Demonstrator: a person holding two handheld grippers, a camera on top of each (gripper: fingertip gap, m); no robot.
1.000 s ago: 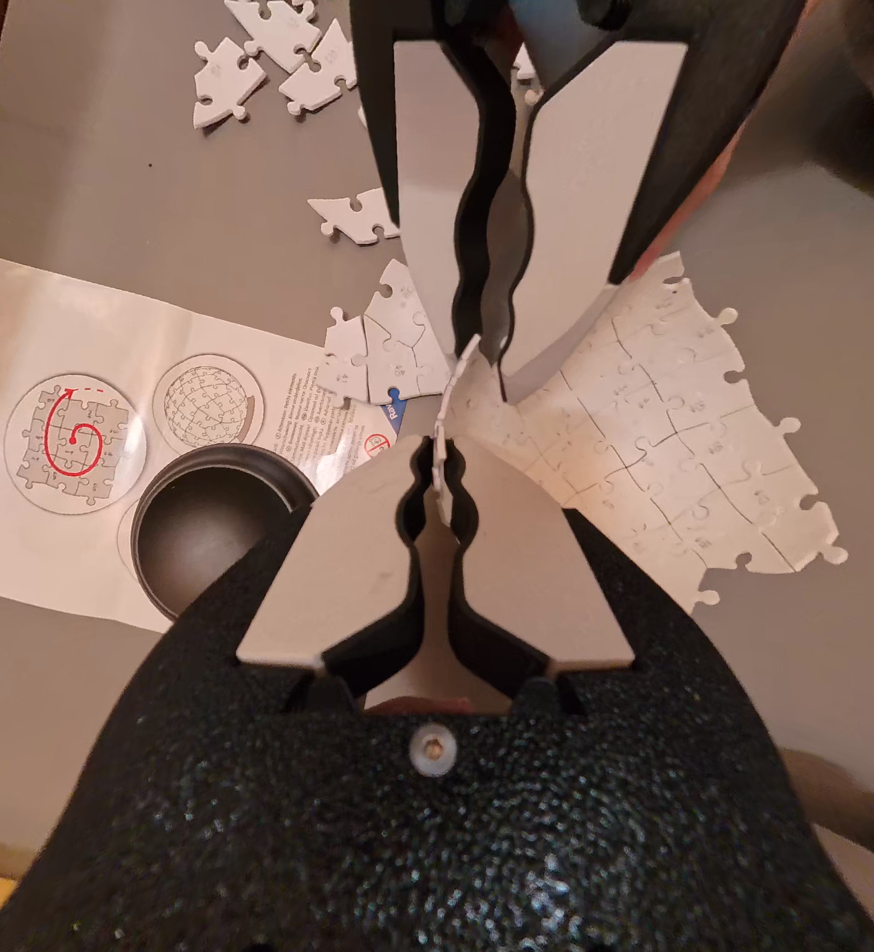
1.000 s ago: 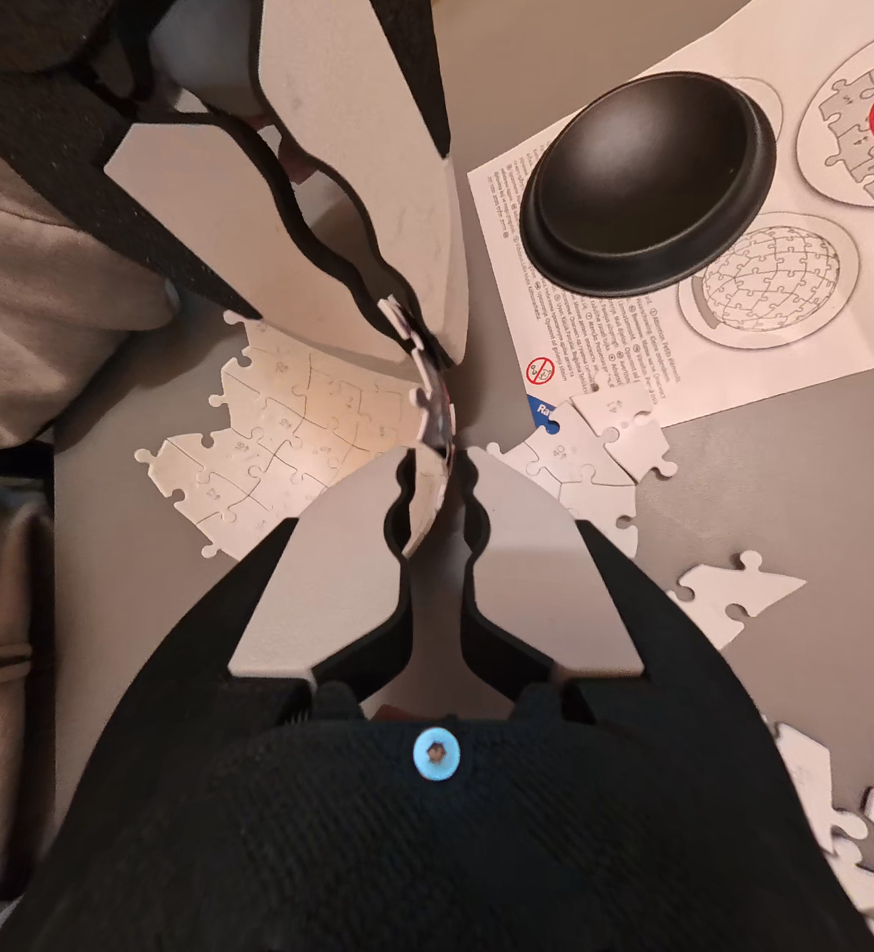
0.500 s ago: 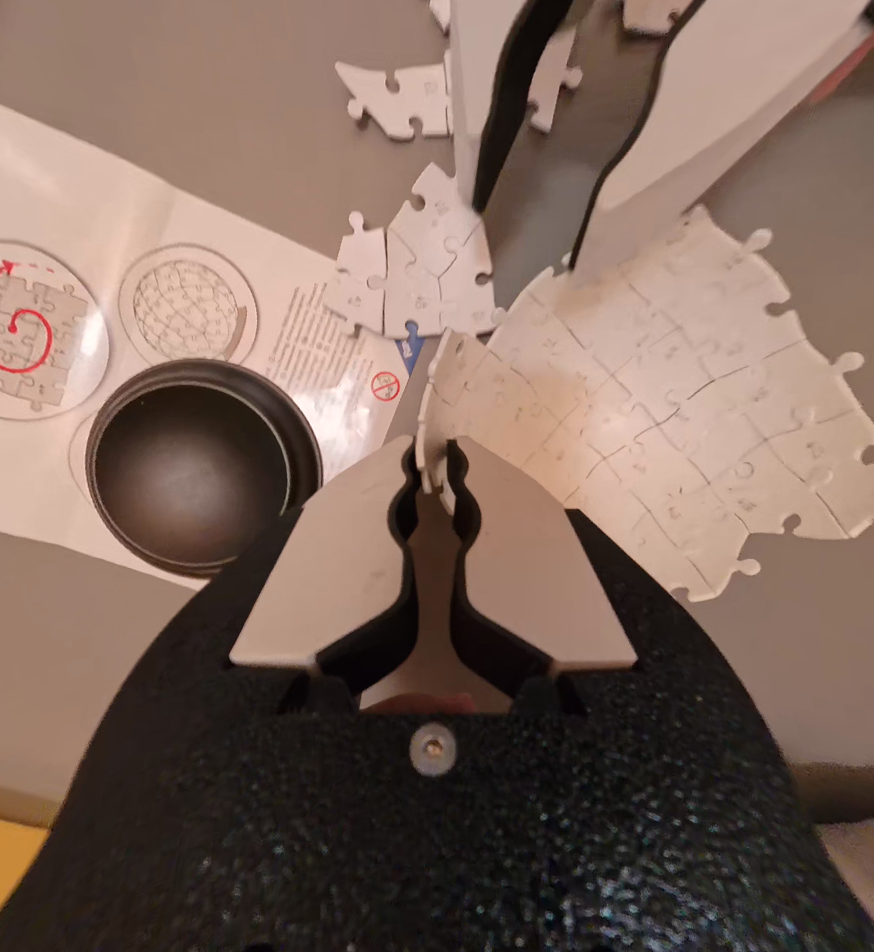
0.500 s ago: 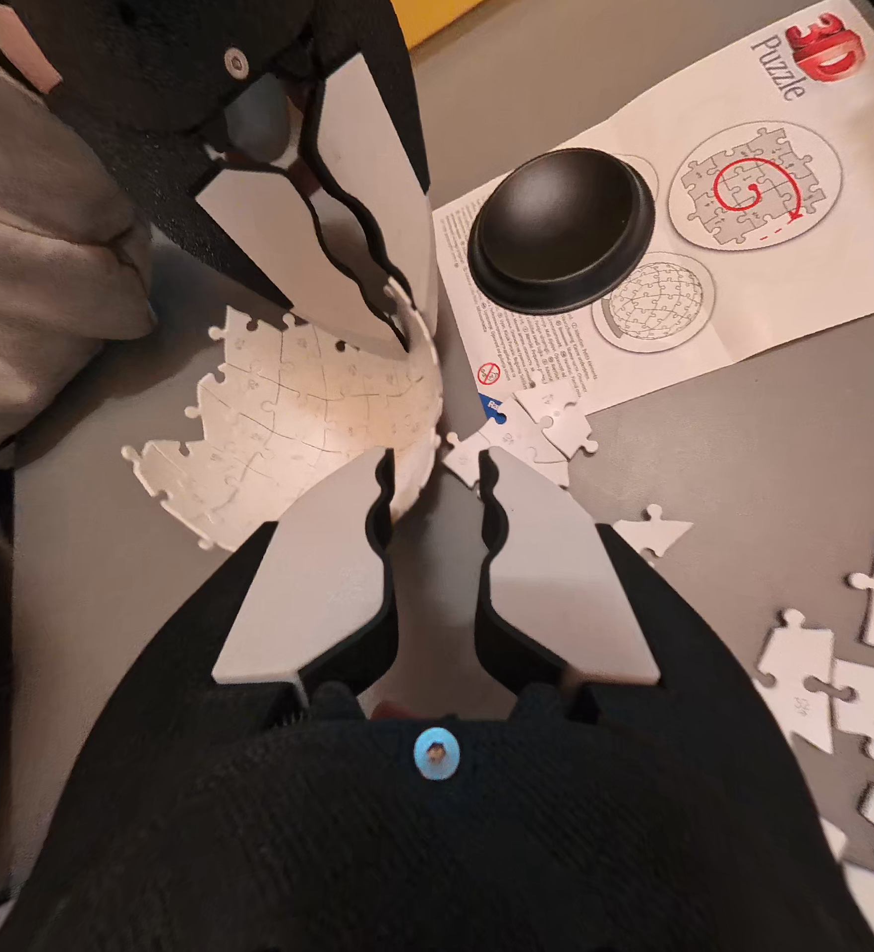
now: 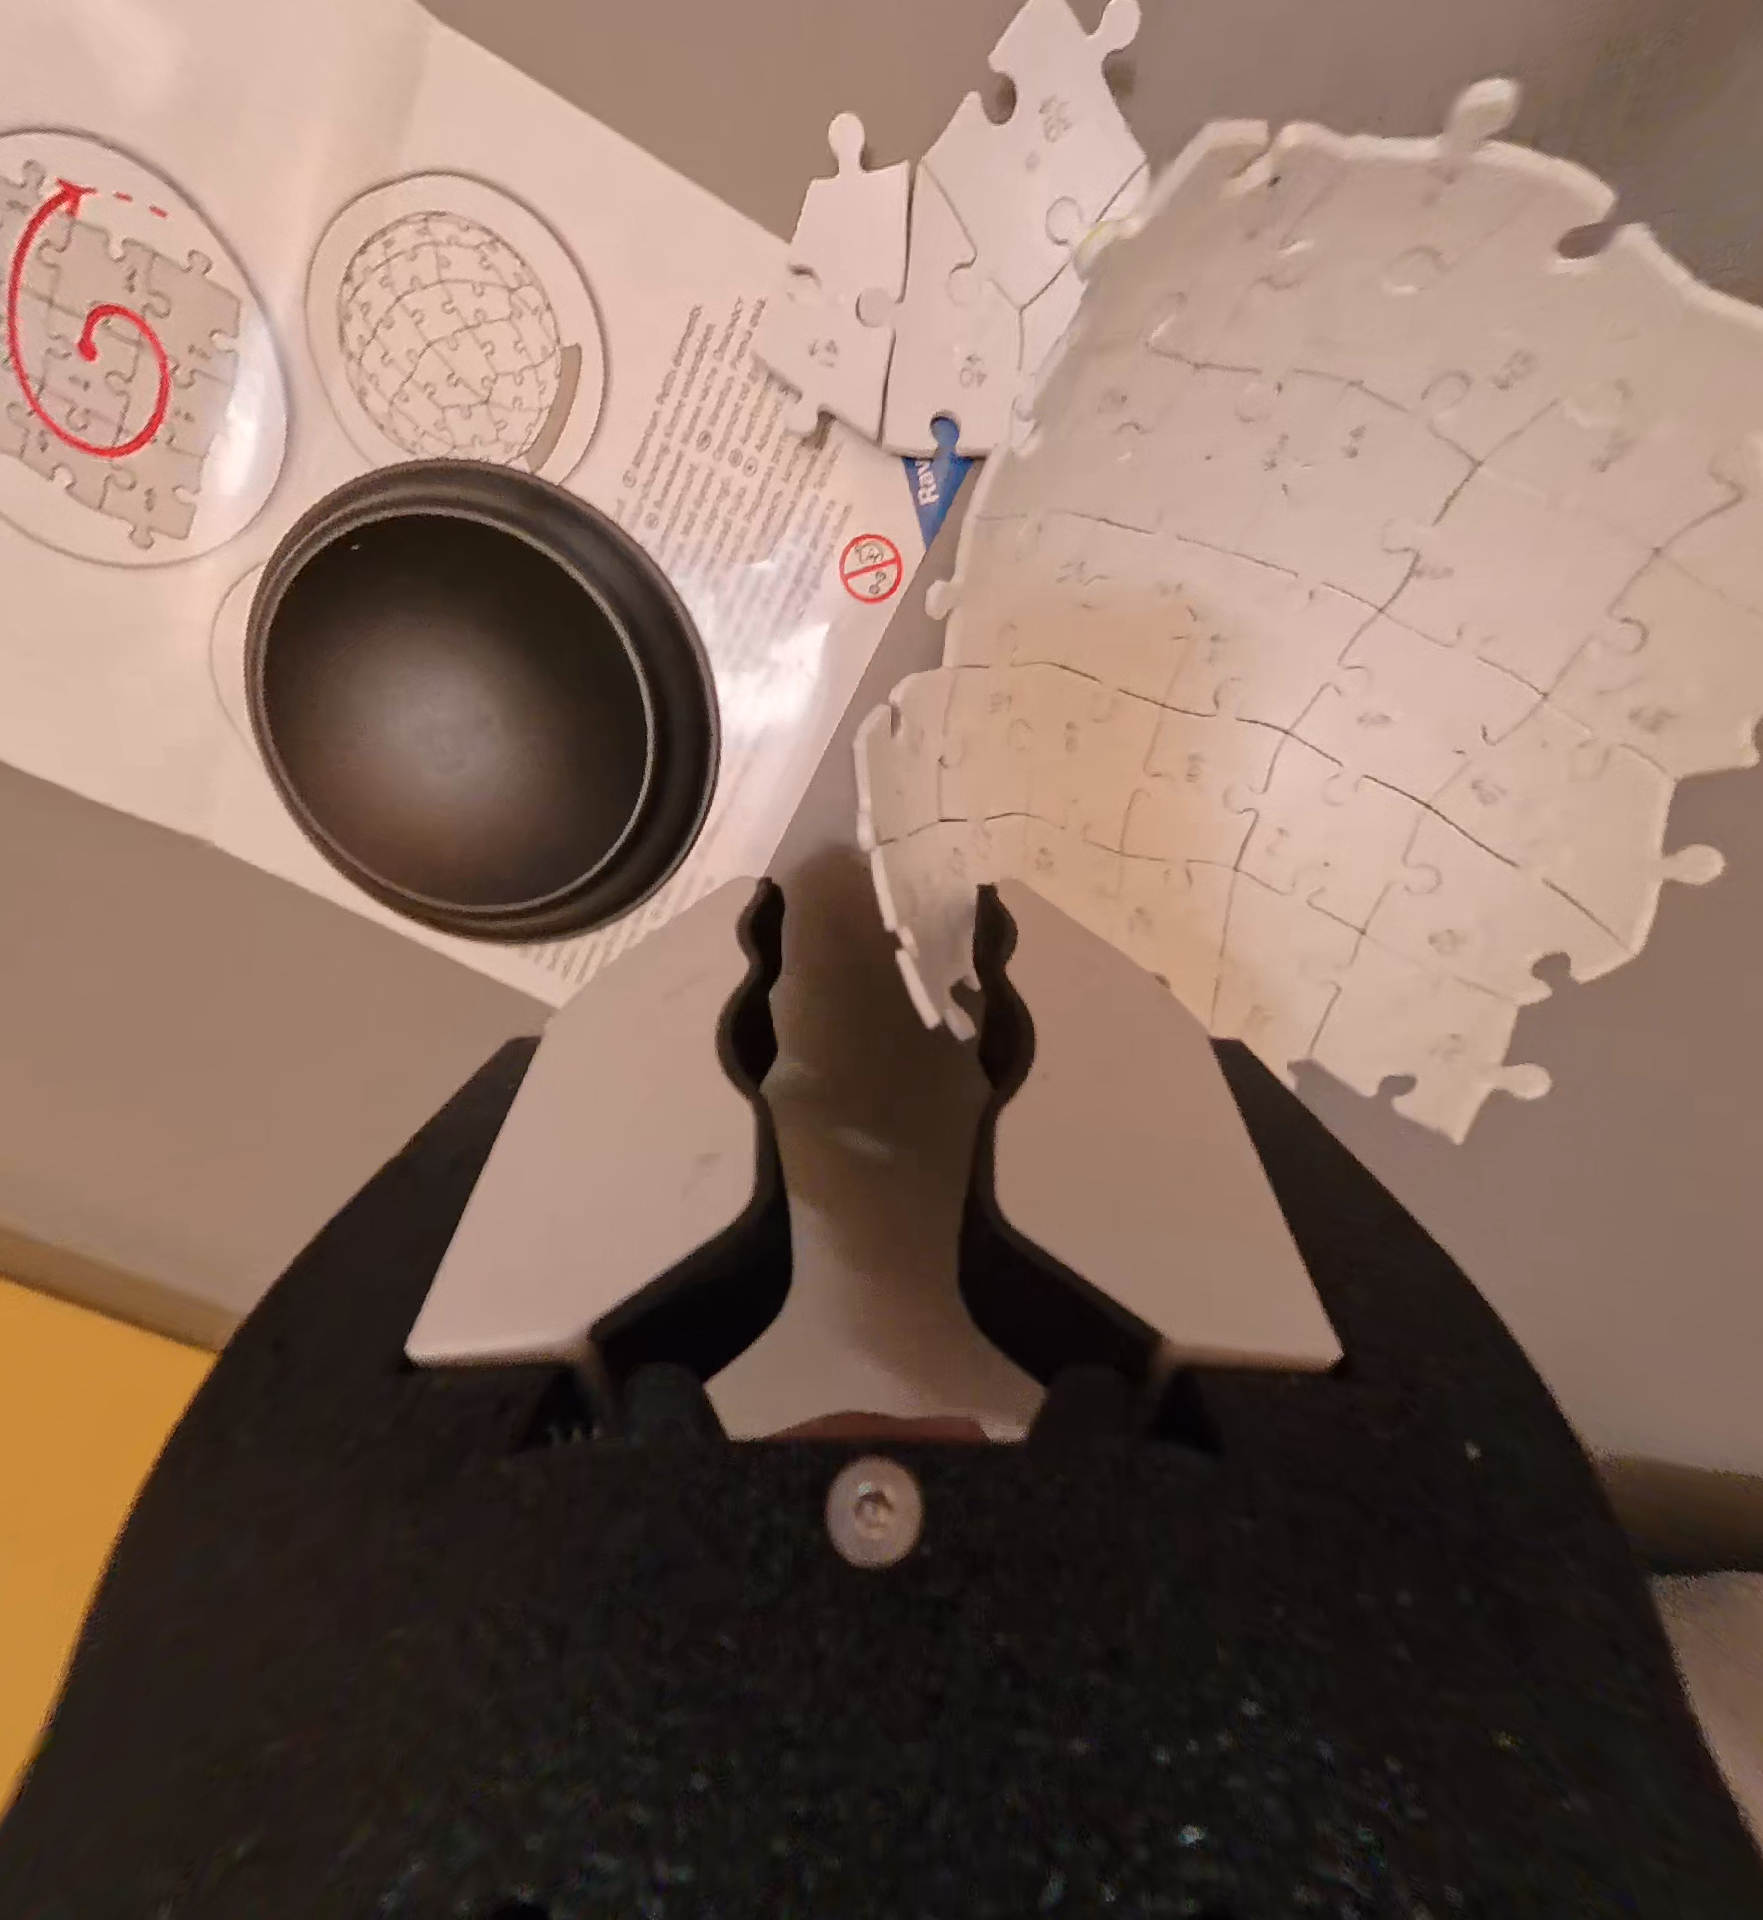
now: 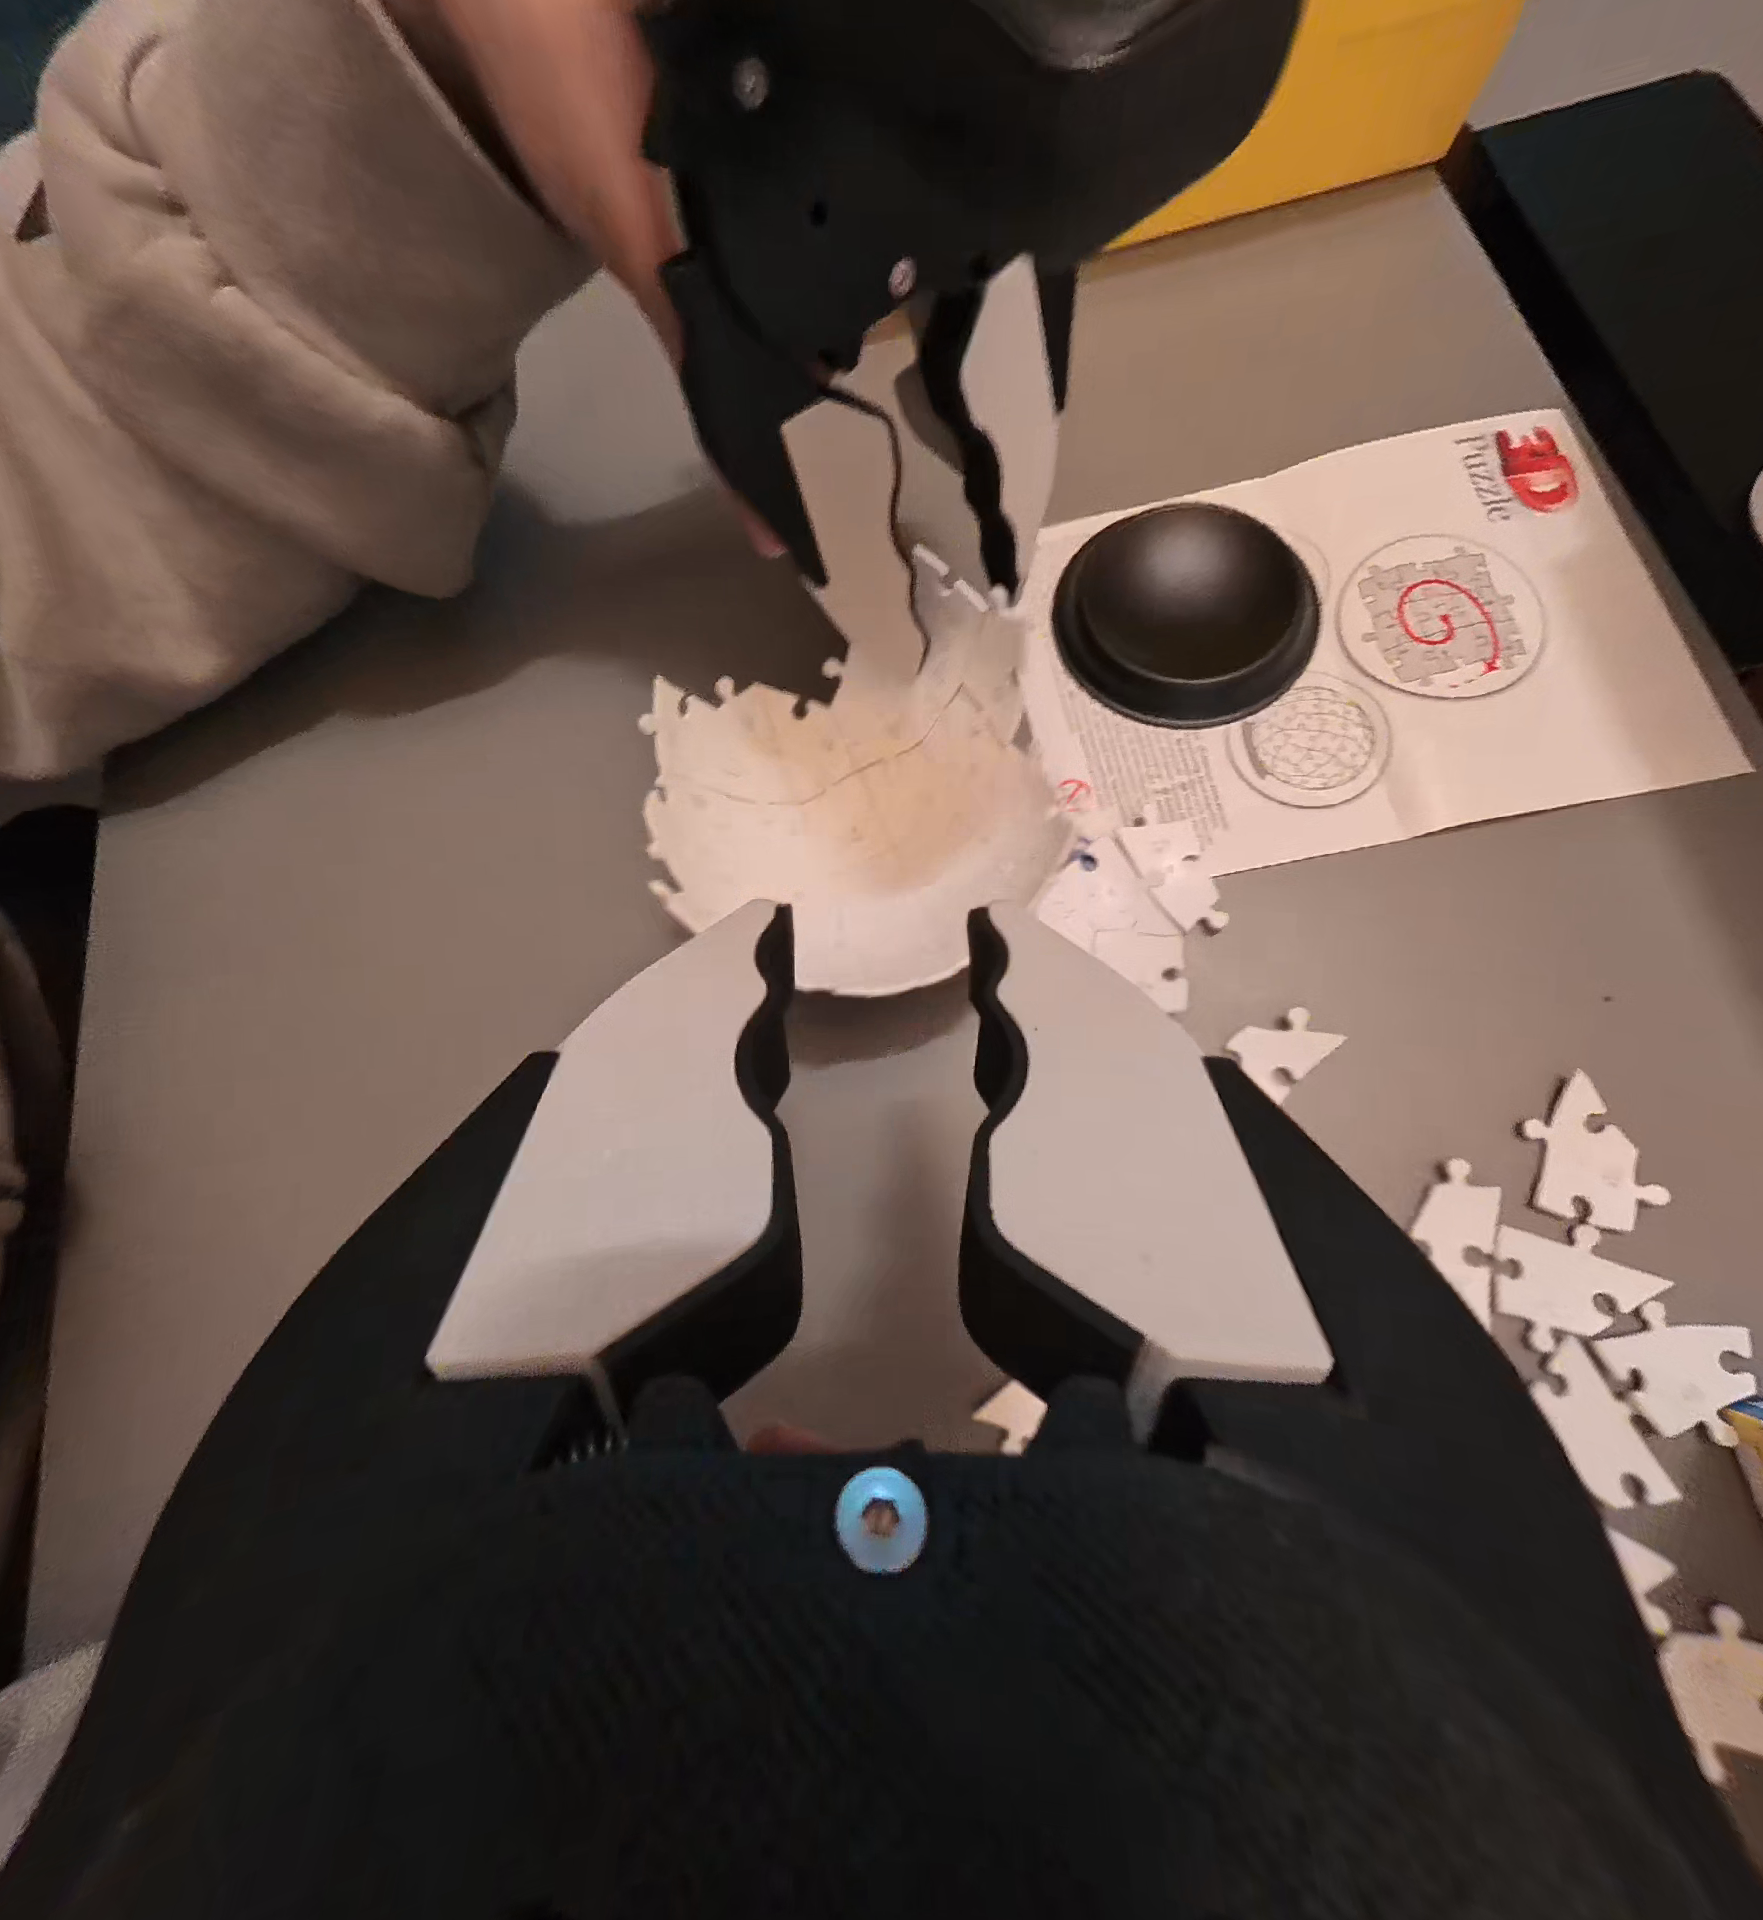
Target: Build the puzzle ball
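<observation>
While both claws gape empty, the curved puzzle shell (image 6: pixel 856 821) sits between leaflet (image 6: pixel 1479 748) and loose pieces (image 6: pixel 1583 1288).

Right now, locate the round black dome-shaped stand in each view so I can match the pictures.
Left wrist view: round black dome-shaped stand at left of centre, on the white instruction sheet.
Right wrist view: upper right of centre, same sheet.
Shared landmark: the curved white puzzle shell beside it.

The instruction sheet (image 6: pixel 1542 717) on the counter (image 6: pixel 357 935) bears a red logo, black small print, a red prohibition sign and a blue brand corner. Small printed numbers mark the white puzzle shell (image 5: pixel 1376 623) and the joined pieces (image 5: pixel 950 281) beside it.
</observation>
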